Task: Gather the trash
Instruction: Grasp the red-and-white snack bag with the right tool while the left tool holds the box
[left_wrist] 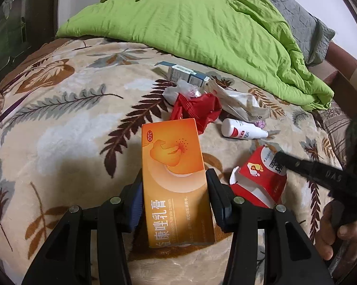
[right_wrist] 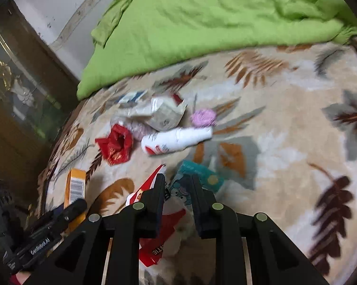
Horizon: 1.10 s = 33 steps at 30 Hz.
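My left gripper (left_wrist: 175, 180) is shut on an orange cream box (left_wrist: 176, 178), held above the bed; the box also shows in the right wrist view (right_wrist: 76, 185). My right gripper (right_wrist: 177, 185) is shut on a red and white carton (right_wrist: 159, 228), which also shows in the left wrist view (left_wrist: 261, 180). Beyond lie a crumpled red bag (left_wrist: 197, 111) (right_wrist: 116, 144), a white bottle (left_wrist: 242, 130) (right_wrist: 176, 140), a clear wrapper (left_wrist: 240, 102) (right_wrist: 159, 111), a blue-white box (left_wrist: 190, 74) and a pink wad (right_wrist: 203, 117).
A teal wrapper (right_wrist: 200, 173) lies just past my right fingertips. A green quilt (left_wrist: 202, 28) (right_wrist: 214, 19) is heaped at the back of the leaf-patterned blanket (left_wrist: 59, 130). A grey pillow (left_wrist: 304, 23) lies behind it. A dark cabinet (right_wrist: 16, 109) stands left of the bed.
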Motion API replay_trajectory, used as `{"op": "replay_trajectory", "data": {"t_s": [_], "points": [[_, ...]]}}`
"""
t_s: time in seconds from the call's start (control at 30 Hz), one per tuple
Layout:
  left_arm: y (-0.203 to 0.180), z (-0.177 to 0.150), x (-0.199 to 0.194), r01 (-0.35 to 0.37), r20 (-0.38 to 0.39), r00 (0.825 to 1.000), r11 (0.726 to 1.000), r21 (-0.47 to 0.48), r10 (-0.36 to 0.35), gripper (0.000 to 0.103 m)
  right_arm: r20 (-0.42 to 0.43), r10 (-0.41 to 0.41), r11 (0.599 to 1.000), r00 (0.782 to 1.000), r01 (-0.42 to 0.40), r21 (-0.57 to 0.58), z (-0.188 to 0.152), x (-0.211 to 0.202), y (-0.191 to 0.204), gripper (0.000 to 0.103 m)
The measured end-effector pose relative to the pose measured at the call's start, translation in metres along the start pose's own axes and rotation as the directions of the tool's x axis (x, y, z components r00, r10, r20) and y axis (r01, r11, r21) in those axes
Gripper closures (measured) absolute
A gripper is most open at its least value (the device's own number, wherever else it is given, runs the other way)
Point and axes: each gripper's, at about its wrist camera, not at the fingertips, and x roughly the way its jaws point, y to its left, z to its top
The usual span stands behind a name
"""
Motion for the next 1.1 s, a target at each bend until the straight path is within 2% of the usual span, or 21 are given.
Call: {"op": "replay_trajectory", "data": {"t_s": [0.13,0.37,0.53,0.63,0.67,0.7,0.77,0.87,0.97,1.1], "points": [[0.001,0.001,-0.001,0.009,0.001,1.0,1.0,-0.001,-0.009,0.055,-0.043,0.066,0.998,0.997,-0.065,0.015,-0.015,0.0,0.003,0.078],[0.002,0.0,-0.001,0.009,-0.003,1.0,1.0,-0.01,-0.009,0.055,-0.116,0.214,0.975,0.97,-0.219,-0.034,-0.036,-0.014,0.028,0.077],[0.01,0.0,-0.004,0.0,0.004,1.0,1.0,-0.027,0.0,0.055,-0.163,0.248,0.962,0.955,-0.263,-0.077,-0.048,-0.011,0.044,0.077],[0.014,0.001,-0.006,-0.003,0.007,1.0,0.999,-0.035,0.003,0.055,-0.16,0.231,0.967,0.96,-0.244,-0.069,-0.053,-0.005,0.05,0.077],[0.014,0.001,-0.006,-0.004,0.007,1.0,0.999,-0.036,0.005,0.055,-0.144,0.234,0.967,0.962,-0.245,-0.066,-0.053,-0.005,0.051,0.082],[0.014,0.0,-0.007,-0.005,0.008,1.0,0.999,-0.034,0.005,0.055,-0.128,0.24,0.966,0.962,-0.25,-0.07,-0.053,-0.006,0.053,0.094],[0.014,0.001,-0.007,-0.005,0.009,1.0,1.0,-0.03,0.005,0.055,-0.081,0.183,0.976,0.98,-0.191,-0.108,-0.056,-0.013,0.062,0.096],[0.01,0.001,-0.008,0.006,0.01,1.0,1.0,-0.021,-0.006,0.055,0.001,0.114,0.984,0.993,-0.113,-0.14,-0.058,-0.029,0.067,0.098],[-0.001,0.0,-0.009,0.028,0.012,1.0,1.0,-0.002,-0.028,0.055,0.106,0.05,0.989,0.993,-0.034,-0.146,-0.064,-0.056,0.064,0.099],[-0.025,-0.003,-0.013,0.061,0.023,0.998,0.997,0.047,-0.062,0.055,0.223,-0.033,0.989,0.974,0.064,-0.131,-0.076,-0.095,0.058,0.099]]}}
